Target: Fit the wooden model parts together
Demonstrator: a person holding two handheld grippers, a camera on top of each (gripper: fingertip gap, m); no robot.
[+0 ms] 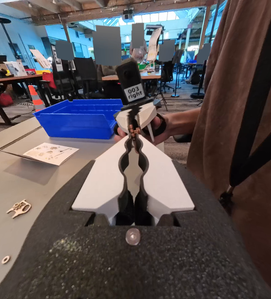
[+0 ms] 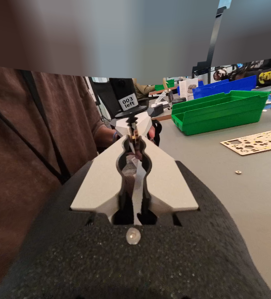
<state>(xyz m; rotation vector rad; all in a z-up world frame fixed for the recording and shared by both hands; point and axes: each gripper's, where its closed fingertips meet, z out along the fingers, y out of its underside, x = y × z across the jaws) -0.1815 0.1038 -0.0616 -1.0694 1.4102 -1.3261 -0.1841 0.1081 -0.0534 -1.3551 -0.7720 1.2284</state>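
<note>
Left gripper [image 1: 133,137] and right gripper [image 2: 134,137] meeting tip to tip, both pinching small wooden assembly [image 1: 134,131] between narrowed fingertips

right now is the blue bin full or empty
Empty as far as shown: the blue bin shows only bare blue walls and dividers inside; its floor behind the front wall is hidden.
</note>
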